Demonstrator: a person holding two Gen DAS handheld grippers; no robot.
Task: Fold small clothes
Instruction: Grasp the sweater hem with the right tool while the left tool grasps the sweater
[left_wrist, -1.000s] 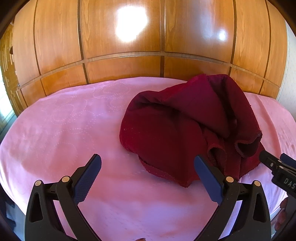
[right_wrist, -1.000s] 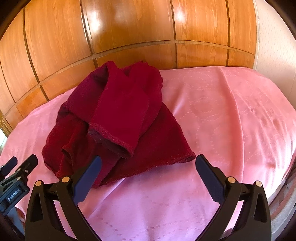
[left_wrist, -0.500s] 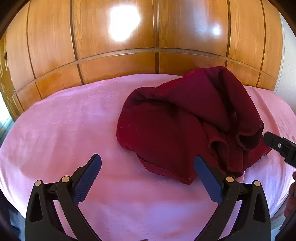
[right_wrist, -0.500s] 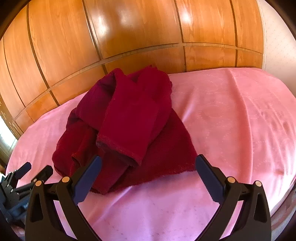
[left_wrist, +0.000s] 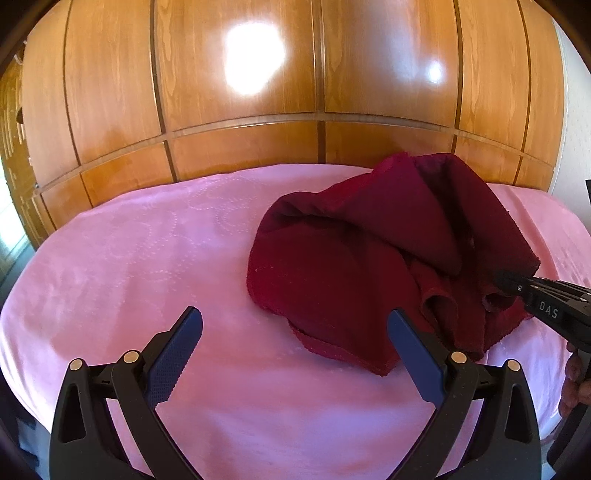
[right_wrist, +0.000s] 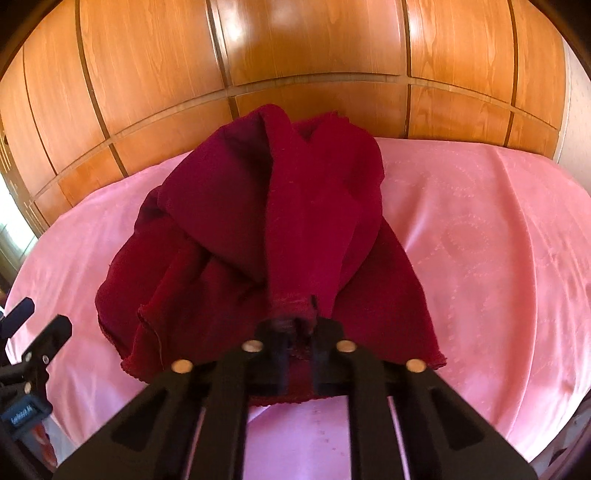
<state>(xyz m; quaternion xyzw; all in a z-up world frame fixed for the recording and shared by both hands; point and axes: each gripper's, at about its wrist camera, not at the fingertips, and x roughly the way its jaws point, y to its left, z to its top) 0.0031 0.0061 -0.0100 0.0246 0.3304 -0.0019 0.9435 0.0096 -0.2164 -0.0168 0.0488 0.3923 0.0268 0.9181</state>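
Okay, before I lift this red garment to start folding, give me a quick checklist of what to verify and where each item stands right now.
1. Right tongs closed on the red garment: ok, they have just been closing and fabric sits pinched between them.
2. Grip is on an edge or cuff rather than a bunched layer: cannot tell, the fabric is crumpled there.
3. Left tongs free: ok, open over the pink bedspread, nothing between them.
4. Left tongs placed at a second corner: not ok, they are short of the garment.
5. Garment lying flat: not ok, it is heaped in folds.
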